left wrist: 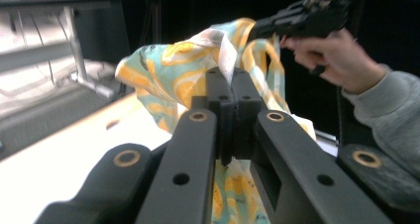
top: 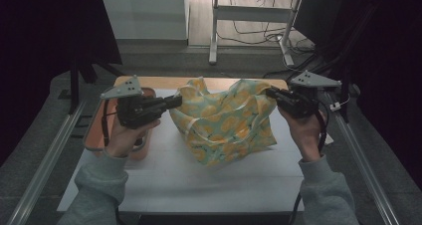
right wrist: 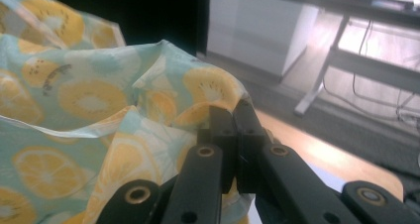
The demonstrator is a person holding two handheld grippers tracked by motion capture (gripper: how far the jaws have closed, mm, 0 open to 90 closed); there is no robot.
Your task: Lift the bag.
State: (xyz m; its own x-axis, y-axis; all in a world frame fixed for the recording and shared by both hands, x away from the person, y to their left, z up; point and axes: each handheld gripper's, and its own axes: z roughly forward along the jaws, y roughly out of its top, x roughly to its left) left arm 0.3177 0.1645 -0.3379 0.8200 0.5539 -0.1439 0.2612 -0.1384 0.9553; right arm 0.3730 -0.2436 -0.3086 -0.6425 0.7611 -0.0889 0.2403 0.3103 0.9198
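Right now I hold the cloth bag up between my two grippers, above the middle of the white table. It is pale turquoise with yellow lemon slices printed on it, and its lower end sags down to touch the tabletop while the upper edges are stretched sideways. My left gripper has its jaws pressed together on the bag's left edge; in the left gripper view the two black jaws meet with a fold of fabric and a pale strap pinched between them. My right gripper is likewise clamped on the bag's right upper edge, and in the right gripper view the jaws close on a bunched corner of the lemon print. Both grippers point inward toward each other, roughly level, with the bag's mouth hanging open between them. An orange tray sits on the table just under my left hand, apart from the bag. My right hand grips its handle near the table's right edge.
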